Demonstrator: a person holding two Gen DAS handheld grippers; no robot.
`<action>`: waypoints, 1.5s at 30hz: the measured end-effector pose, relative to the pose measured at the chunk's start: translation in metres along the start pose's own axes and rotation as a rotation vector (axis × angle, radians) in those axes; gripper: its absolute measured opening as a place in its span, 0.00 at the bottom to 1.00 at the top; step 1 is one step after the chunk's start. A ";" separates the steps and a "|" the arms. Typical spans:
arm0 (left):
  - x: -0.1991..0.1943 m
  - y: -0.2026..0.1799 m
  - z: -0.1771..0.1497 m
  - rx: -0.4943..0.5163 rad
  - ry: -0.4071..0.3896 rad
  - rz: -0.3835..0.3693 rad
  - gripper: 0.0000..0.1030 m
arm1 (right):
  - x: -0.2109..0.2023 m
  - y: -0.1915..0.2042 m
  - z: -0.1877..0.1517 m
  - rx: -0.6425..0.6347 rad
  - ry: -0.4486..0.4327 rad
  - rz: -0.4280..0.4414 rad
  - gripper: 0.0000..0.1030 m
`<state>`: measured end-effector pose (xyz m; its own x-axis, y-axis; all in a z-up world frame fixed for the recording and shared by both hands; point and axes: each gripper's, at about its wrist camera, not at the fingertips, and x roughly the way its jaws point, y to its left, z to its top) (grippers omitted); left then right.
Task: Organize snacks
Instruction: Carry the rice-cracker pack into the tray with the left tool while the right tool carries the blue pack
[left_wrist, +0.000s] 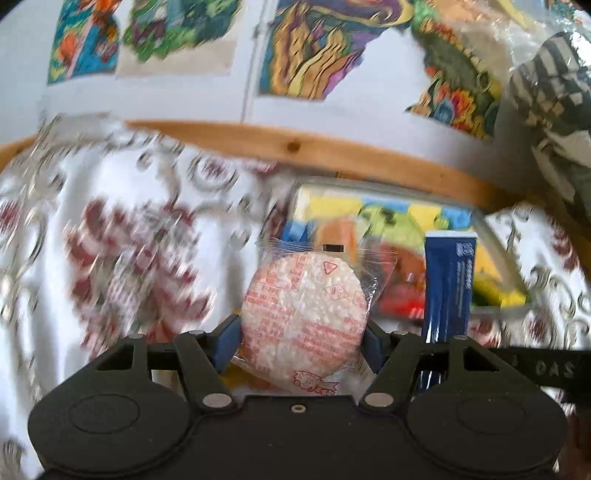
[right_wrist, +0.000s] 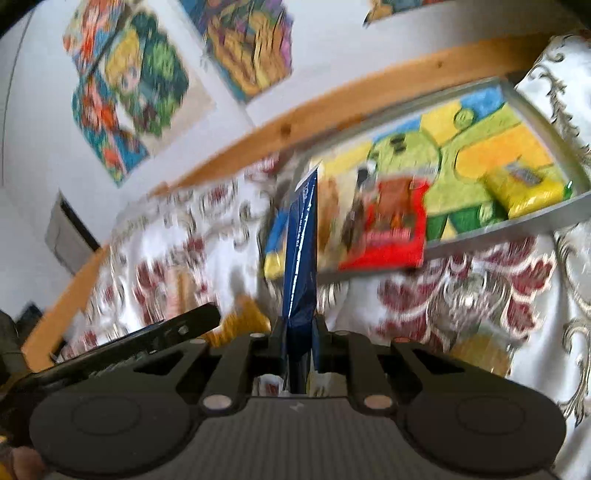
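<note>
Mid-task: round rice cracker in clear wrapper (left_wrist: 303, 317) is being clamped by left gripper (left_wrist: 301, 343), flat dark-blue packet (right_wrist: 300, 266) by right gripper (right_wrist: 298, 332), while red packet (right_wrist: 388, 225) and yellow packet (right_wrist: 524, 188) are already lying in the far grey-rimmed colourful tray (right_wrist: 517, 229).

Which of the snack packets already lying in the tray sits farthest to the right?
The yellow packet, alone in the tray's right corner; the red packet lies toward its left end.

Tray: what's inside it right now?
The tray holds a red packet and a yellow packet on its colourful printed base. The blue packet covers part of its left end.
</note>
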<state>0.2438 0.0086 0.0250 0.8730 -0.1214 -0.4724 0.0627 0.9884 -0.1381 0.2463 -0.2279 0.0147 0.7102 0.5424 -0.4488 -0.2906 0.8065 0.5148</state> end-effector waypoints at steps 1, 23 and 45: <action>0.005 -0.004 0.008 0.007 -0.008 -0.007 0.66 | -0.003 -0.002 0.005 0.005 -0.027 0.006 0.14; 0.144 -0.148 0.074 0.107 0.092 -0.162 0.66 | -0.010 -0.128 0.089 0.241 -0.306 -0.182 0.14; 0.181 -0.157 0.065 0.153 0.175 -0.151 0.68 | 0.021 -0.164 0.105 0.347 -0.109 -0.145 0.21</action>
<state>0.4232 -0.1629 0.0179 0.7522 -0.2694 -0.6014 0.2697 0.9585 -0.0920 0.3760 -0.3740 -0.0024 0.7976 0.3850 -0.4643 0.0386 0.7357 0.6762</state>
